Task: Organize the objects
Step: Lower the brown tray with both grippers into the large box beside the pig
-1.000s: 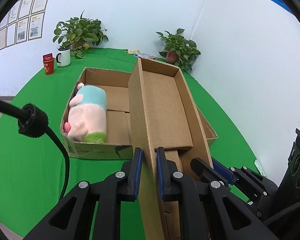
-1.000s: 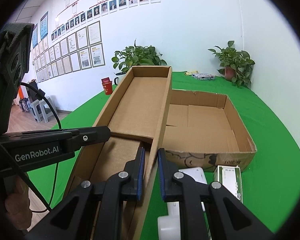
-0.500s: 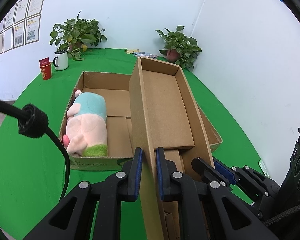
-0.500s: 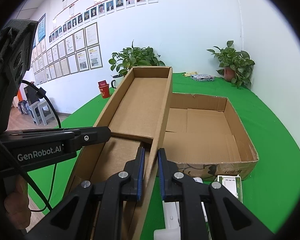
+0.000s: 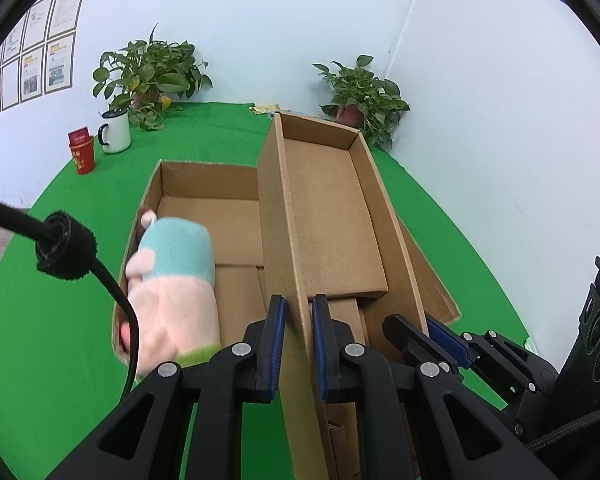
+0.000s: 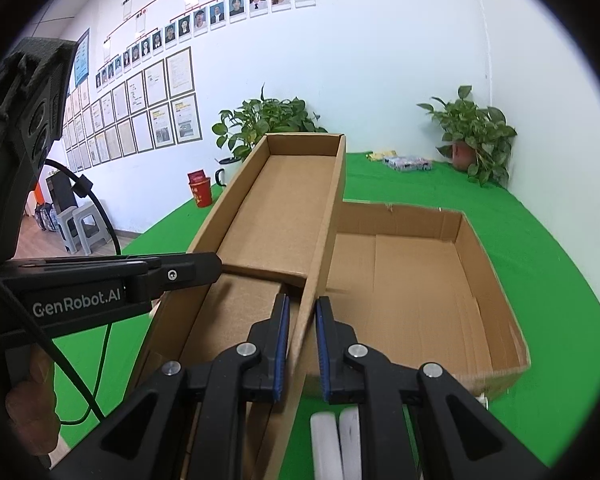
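I hold a long narrow cardboard box (image 5: 332, 216) with both grippers, raised above a wide open cardboard box (image 5: 204, 196) on the green table. My left gripper (image 5: 298, 348) is shut on the narrow box's left wall. My right gripper (image 6: 302, 346) is shut on its right wall (image 6: 324, 248); it also shows in the left wrist view (image 5: 424, 336). A pink and teal plush toy (image 5: 172, 288) lies along the left side of the wide box. The wide box's right part (image 6: 412, 280) is bare cardboard.
A white mug (image 5: 116, 132) and a red cup (image 5: 82, 154) stand at the back left by a potted plant (image 5: 148, 76). Another plant (image 5: 364, 96) stands at the back right. White items (image 6: 336, 444) lie under my right gripper. A packet (image 6: 408, 162) lies far back.
Both grippers have carried the narrow box forward over the wide box. The plush toy and the wide box's near edge now lie closer below me.
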Available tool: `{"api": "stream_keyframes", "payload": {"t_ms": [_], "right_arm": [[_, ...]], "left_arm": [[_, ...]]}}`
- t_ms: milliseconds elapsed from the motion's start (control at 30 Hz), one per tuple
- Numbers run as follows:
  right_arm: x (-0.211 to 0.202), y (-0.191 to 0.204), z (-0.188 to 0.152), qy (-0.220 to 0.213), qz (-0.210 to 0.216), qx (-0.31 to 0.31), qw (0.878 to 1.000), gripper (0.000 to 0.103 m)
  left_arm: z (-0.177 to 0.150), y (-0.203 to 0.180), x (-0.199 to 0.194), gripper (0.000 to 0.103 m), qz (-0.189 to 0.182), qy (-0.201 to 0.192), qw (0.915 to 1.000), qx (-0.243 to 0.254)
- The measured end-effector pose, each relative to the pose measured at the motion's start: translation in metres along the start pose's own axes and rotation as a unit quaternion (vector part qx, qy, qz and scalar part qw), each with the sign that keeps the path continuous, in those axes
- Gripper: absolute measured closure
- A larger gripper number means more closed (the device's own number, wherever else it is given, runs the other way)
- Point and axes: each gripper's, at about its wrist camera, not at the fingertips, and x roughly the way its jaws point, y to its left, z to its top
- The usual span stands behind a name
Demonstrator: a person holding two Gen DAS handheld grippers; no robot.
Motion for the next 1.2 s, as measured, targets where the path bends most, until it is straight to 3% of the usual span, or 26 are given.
{"api": "stream_keyframes", "payload": {"t_ms": [333,600,900,1200], "right_arm": [[0.045,-0.016,0.026,-0.005,0.019,-0.011,1.000,0.091],[0.089,-0.026,0.032,0.021,0.030,0.005,0.999,0.091],[0.127,-0.031,0.001,0.081,0.047,0.031,0.995,0.090],[0.136,-0.030,-0.007,0.123,0.056,0.031,0.990,0.090]], "left_arm": [[0.056,0.015,0.050,0.092,0.027,0.003,0.9994,0.023],[0.085,0.039,0.117,0.093,0.056,0.043,0.9973,0.021],[0.067,0.064,0.187,0.095,0.084,0.124,0.9886,0.016],[0.045,0.064,0.194,0.093,0.099,0.138,0.9850,0.031]]}}
